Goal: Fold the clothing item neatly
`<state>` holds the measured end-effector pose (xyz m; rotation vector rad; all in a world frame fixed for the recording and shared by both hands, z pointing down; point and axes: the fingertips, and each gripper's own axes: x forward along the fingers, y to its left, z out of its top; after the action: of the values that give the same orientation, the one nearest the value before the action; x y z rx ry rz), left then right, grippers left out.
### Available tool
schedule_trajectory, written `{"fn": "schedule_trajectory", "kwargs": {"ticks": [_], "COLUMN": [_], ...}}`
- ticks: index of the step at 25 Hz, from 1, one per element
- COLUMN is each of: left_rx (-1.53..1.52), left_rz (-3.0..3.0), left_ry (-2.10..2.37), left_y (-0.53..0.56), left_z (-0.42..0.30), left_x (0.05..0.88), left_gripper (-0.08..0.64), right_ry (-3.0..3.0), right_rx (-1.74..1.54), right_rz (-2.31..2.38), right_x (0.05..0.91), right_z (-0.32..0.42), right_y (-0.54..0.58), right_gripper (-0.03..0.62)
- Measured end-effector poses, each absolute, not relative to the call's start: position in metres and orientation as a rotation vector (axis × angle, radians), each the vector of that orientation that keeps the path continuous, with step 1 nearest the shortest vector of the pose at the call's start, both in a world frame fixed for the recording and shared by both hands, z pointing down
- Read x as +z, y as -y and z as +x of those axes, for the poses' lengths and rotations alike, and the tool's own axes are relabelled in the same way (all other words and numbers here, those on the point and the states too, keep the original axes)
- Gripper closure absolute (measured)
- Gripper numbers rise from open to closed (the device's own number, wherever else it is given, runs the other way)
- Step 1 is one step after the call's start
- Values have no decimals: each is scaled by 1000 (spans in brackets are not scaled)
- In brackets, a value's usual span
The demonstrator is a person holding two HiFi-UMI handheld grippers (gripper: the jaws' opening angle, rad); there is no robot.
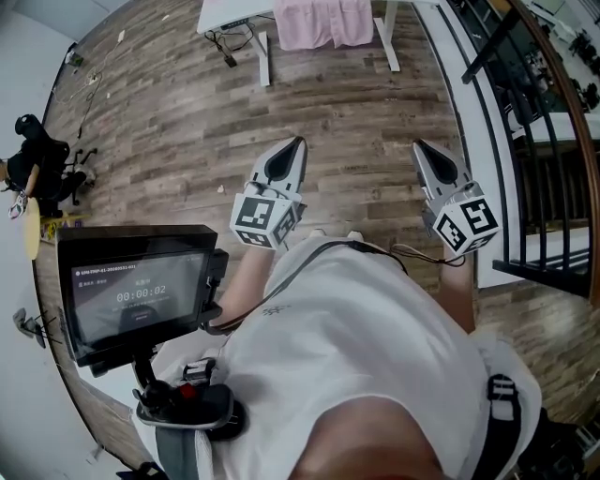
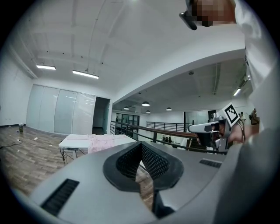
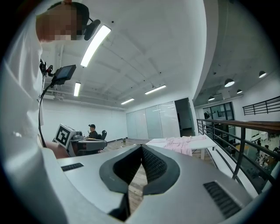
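At the far end of the plank floor (image 1: 178, 122), well apart from both grippers, a pink garment (image 1: 323, 22) lies bunched on a white table (image 1: 225, 11), with part of it draped over the near edge. The left gripper (image 1: 298, 142) and right gripper (image 1: 419, 146) are held level side by side, pointing toward the table; each has its jaws closed together with nothing between them, as each gripper view confirms. The garment looks like thin, light cloth, so it should be soft and limp. It will likely sag and slide when lifted rather than keep any shape, and it is best taken by two corners or a hem edge, one per gripper. Its spread seems to run along the table's length, across the person's line of sight. Which end is collar or hem cannot be made out from here.
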<state>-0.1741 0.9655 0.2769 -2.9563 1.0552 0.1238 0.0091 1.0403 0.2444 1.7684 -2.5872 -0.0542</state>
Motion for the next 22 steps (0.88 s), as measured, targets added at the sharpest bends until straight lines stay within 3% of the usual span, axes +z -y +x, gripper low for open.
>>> {"fn": "schedule_trajectory", "kwargs": {"ticks": [22], "left_rx": [140], "left_rz": [-2981], "left_ry": [-1086], "left_y": [-970], "left_z": [-176], "left_x": [279], "left_gripper": [557], "right_ry": [2615], "right_rx": [-36], "right_rz": [1747], "right_x": [240], "right_z": [-2], "right_y": [-1037], "right_gripper": [589]}}
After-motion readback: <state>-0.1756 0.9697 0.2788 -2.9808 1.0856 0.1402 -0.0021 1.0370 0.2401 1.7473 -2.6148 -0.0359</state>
